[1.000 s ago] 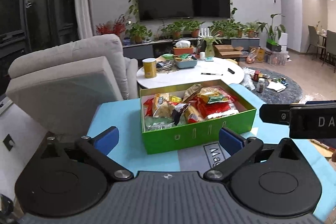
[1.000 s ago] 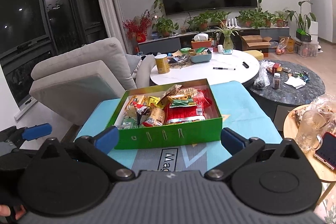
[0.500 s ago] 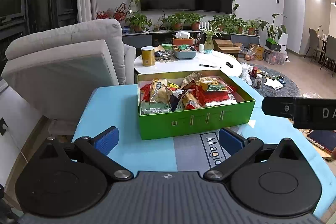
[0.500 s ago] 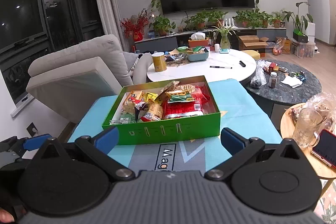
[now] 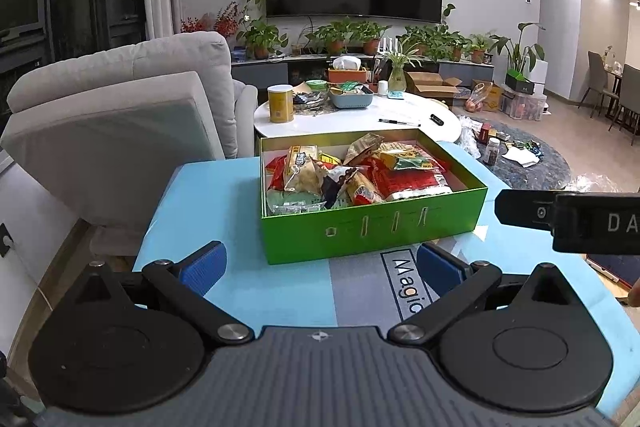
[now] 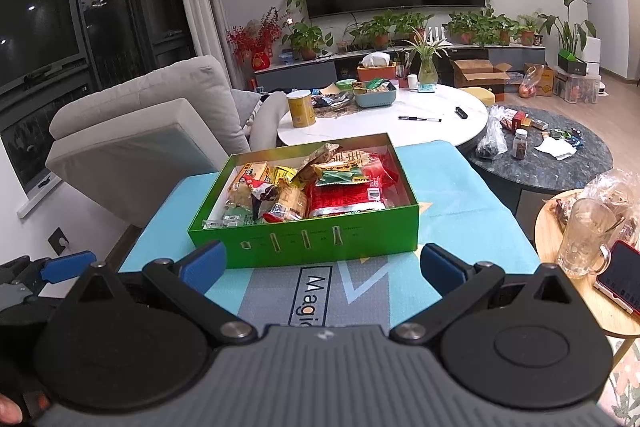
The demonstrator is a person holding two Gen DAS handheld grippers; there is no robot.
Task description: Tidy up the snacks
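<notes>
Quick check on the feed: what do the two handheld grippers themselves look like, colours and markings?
Both match: the left gripper and right gripper each have a ribbed grey body, two round black discs, black link arms with silver pivot screws, and blue-padded fingers. In the left view, the right gripper's black side shows white letters "DA".

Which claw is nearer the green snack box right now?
Roughly equal, left perhaps nearer. The left claw hovers open before the green snack box, toward its left corner; the right claw hovers open, centred on its front wall.
</notes>
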